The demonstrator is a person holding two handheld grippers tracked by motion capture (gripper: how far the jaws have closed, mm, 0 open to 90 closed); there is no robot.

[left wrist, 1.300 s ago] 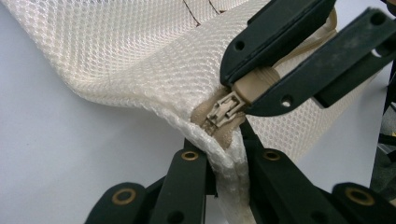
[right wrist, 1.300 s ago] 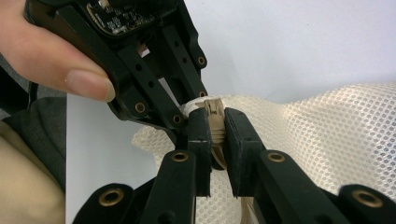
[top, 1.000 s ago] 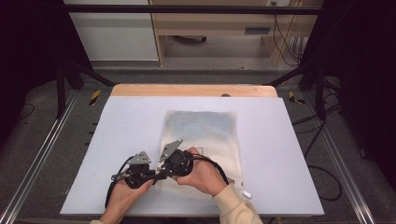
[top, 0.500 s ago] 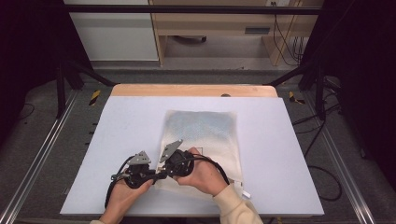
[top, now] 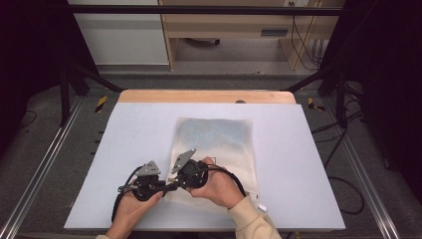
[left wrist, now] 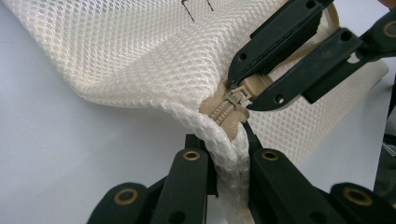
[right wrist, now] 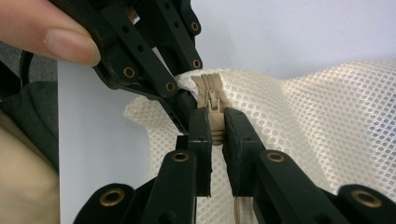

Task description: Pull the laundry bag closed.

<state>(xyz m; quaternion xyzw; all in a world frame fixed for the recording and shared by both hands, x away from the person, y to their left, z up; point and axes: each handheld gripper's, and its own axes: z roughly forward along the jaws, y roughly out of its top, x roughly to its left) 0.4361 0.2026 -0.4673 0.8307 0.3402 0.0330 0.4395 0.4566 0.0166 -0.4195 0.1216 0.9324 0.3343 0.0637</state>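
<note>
A cream mesh bag (top: 215,142) lies flat on the white table (top: 124,134), its near left corner lifted. That corner carries a tan zipper (left wrist: 227,113). My left gripper (top: 168,188) (left wrist: 224,143) is shut on the mesh corner (left wrist: 224,154) just below the zipper's end. My right gripper (top: 175,184) (right wrist: 213,116) meets it from the opposite side and is shut on the tan zipper pull (right wrist: 216,125) (left wrist: 251,84). In the right gripper view the left gripper (right wrist: 183,100) clamps the fabric right beside the slider (right wrist: 211,97). The two grippers' tips nearly touch.
A thumb (right wrist: 56,39) rests on the left gripper's body. A wooden strip (top: 199,96) edges the table's far side, with metal rails (top: 47,159) along both sides. A small white tag (top: 262,207) sticks out at the bag's near right corner.
</note>
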